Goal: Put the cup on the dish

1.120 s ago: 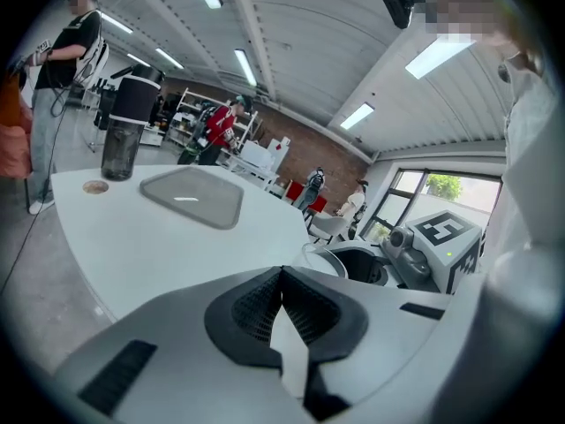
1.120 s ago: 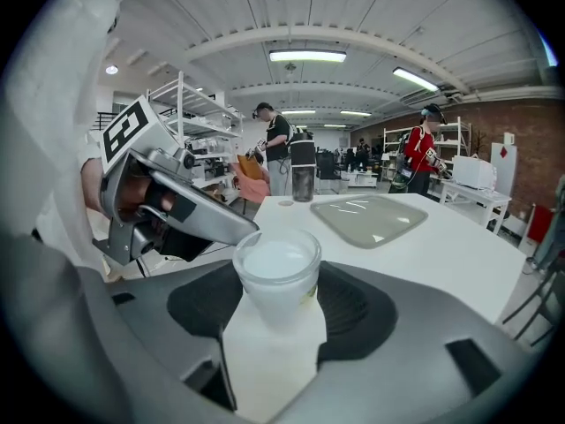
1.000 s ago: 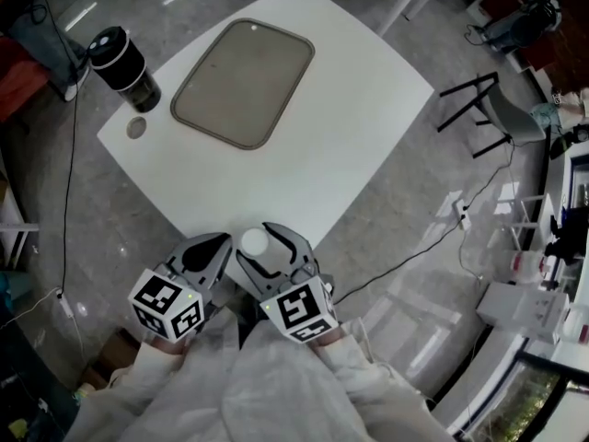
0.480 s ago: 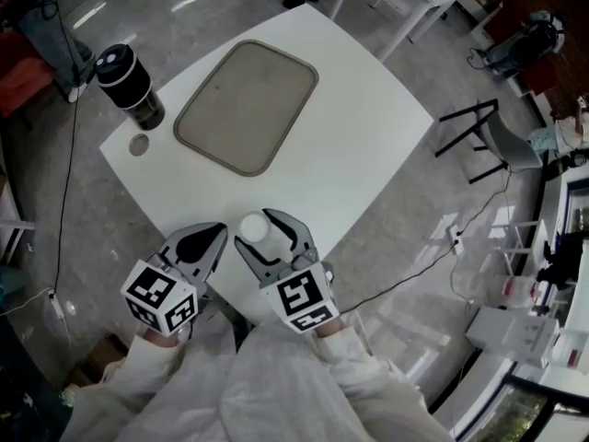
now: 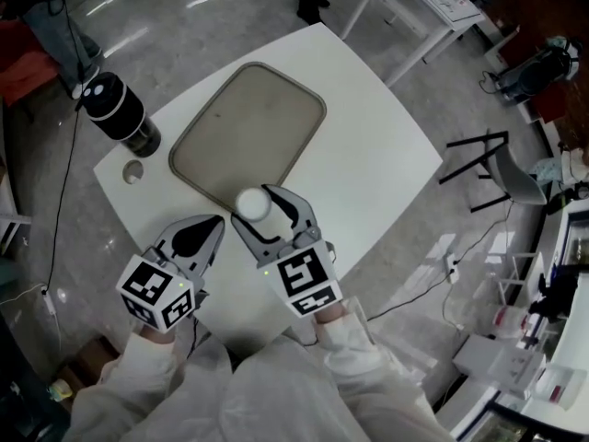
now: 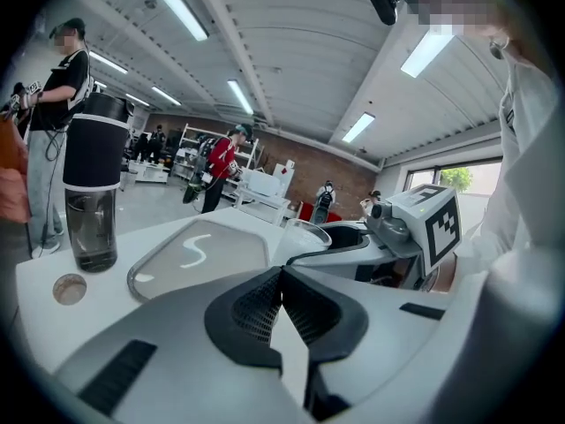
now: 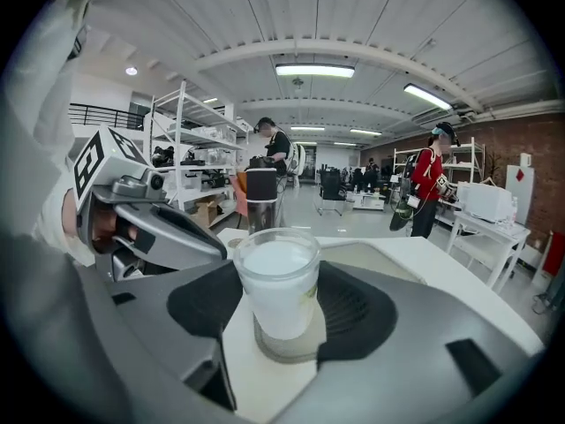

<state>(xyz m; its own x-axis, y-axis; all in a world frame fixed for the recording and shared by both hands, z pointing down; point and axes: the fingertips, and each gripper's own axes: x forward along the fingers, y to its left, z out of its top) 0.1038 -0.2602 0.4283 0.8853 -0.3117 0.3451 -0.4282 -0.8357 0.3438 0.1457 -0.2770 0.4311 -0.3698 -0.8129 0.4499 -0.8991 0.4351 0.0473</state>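
A clear cup [image 5: 253,203] with a whitish inside stands upright between the jaws of my right gripper [image 5: 257,207], which is shut on it. In the right gripper view the cup [image 7: 275,288] fills the gap between the dark pads. It hangs over the near rim of the dish, a beige rounded tray [image 5: 247,132] lying on the white table [image 5: 368,164]. My left gripper [image 5: 210,228] is beside it on the left, shut and empty, its pads meeting [image 6: 281,274]. From the left gripper view the tray [image 6: 199,250] lies ahead and the cup [image 6: 302,235] is to the right.
A tall black-topped bottle [image 5: 118,110] stands at the table's left corner with a small round disc [image 5: 133,174] beside it. Folding chairs, cables and other tables are on the floor around. People stand far back in the room.
Both grippers have moved forward over the table toward the tray. The cup has travelled with the right gripper from the table's near edge to the tray's near rim.
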